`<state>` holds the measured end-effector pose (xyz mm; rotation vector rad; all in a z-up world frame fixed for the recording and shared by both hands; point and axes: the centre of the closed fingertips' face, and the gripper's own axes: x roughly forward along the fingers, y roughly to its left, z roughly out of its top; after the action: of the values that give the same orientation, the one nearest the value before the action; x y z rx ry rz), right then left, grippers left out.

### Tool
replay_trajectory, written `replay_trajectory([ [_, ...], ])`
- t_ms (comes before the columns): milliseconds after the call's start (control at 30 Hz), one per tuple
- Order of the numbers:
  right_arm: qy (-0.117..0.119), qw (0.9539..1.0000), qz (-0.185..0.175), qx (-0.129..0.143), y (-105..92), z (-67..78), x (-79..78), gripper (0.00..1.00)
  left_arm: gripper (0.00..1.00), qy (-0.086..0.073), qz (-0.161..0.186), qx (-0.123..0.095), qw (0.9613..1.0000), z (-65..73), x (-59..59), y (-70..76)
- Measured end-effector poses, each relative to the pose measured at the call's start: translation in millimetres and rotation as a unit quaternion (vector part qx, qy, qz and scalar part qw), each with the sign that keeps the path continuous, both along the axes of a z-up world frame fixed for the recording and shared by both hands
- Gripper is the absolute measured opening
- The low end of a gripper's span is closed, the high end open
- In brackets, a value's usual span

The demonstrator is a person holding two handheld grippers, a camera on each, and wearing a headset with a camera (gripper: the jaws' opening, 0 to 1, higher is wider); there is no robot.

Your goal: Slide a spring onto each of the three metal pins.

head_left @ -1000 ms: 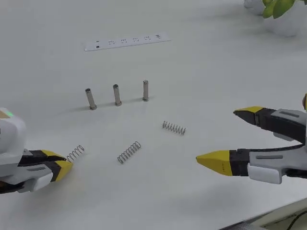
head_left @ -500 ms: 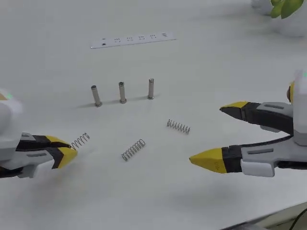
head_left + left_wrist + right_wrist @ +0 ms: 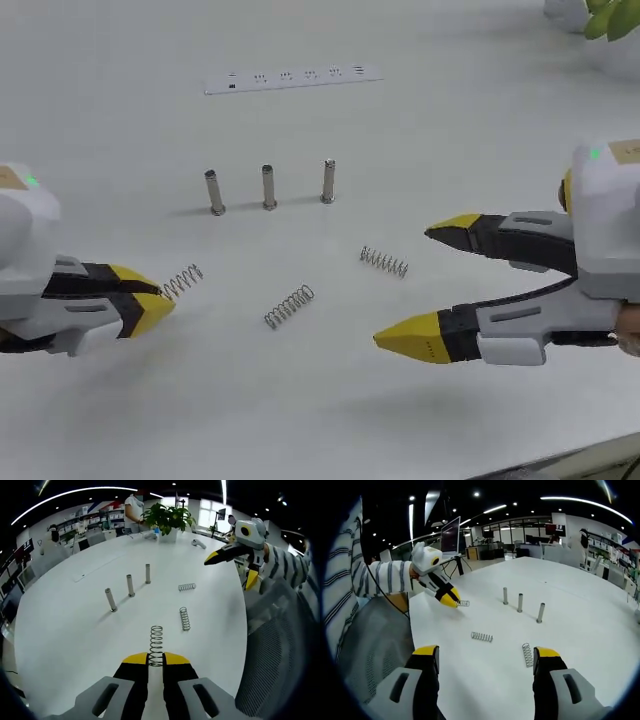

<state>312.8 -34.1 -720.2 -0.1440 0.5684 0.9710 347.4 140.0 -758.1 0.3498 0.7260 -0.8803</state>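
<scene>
**Left gripper (image 3: 158,303) nipping a spring, right gripper (image 3: 405,287) gaping over the white table (image 3: 470,110)**

The white table is spreading across the whole head view. In the gripper views it is running back into an open-plan office under ceiling lights, with a potted plant (image 3: 167,516) standing at its far edge.

The right gripper is hanging at the right edge, pointing left, its jaws standing wide apart with nothing between them.

The left gripper is sitting low at the left edge, pointing right, with a striped sleeve (image 3: 385,580) trailing behind it. Its yellow tips are drawn almost together, pinching the near end of the held spring (image 3: 183,281).

A power strip (image 3: 293,77) is lying at upper centre. The three metal pins (image 3: 268,187) are standing upright in a row at centre.

Below them the middle spring (image 3: 289,306) and the right-hand spring (image 3: 384,262) are lying flat, apart from each other and from both grippers.
</scene>
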Motion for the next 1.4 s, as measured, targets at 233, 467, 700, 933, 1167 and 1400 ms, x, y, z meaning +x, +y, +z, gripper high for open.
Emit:
replay_trajectory([
  [233,0.013,0.9995,0.017,0.022,11.8,-2.7,10.1,0.75,0.02,0.006,-0.016,-0.002,0.9999,-2.1,-3.1,-1.0],
  [467,0.014,0.9988,0.037,0.028,23.6,-5.1,16.2,0.71,0.02,0.009,-0.038,0.002,0.9992,-5.1,-9.3,-8.4],
  [700,0.018,0.9968,0.076,0.019,34.6,-11.3,15.5,0.67,0.02,0.006,-0.047,0.004,0.9989,-6.0,-9.3,-13.7],
  [933,0.017,0.9944,0.104,0.014,44.7,-14.0,10.0,0.65,0.02,0.007,-0.063,0.01,0.998,-8.7,-13.2,-18.6],
  [1167,0.012,0.9924,0.122,0.009,50.0,-14.9,8.7,0.56,0.02,0.006,-0.076,0.018,0.9969,-9.7,-15.7,-20.6],
  [1400,0.012,0.9893,0.146,0.003,58.4,-14.9,6.3,0.51,0.02,0.0,-0.088,0.011,0.996,-6.5,-16.6,-25.5],
])
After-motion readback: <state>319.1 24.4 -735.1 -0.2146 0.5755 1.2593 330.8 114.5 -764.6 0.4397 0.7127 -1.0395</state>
